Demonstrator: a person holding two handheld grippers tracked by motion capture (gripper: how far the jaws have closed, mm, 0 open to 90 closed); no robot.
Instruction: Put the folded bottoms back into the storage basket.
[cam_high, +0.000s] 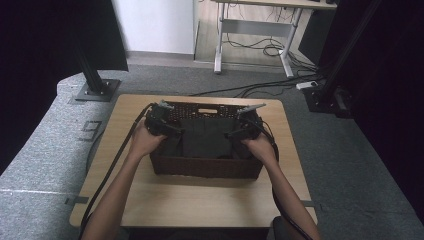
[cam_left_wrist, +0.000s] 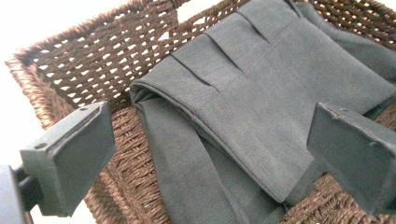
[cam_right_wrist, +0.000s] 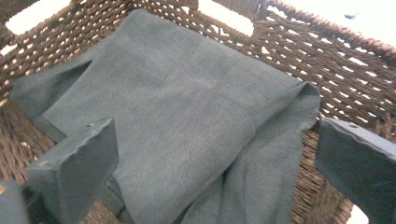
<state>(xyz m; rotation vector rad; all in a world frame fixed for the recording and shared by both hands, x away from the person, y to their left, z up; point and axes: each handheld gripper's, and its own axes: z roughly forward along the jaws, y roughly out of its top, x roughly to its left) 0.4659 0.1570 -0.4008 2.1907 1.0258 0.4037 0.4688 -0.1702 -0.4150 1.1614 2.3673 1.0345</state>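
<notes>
Cloth, grey and folded, lies flat in the bottom of the wicker basket on your desk. Your left claw hangs over the cloth's left edge with its jaws spread wide and nothing between them. Your right claw hangs over the right edge, likewise released, with the cloth lying free below it.

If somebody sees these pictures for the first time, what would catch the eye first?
Most likely the brown woven basket in the middle of the wooden table, with a folded dark grey garment lying inside it. Next, the left tongs and the right tongs, one above each end of the basket, both open and holding nothing.
</notes>
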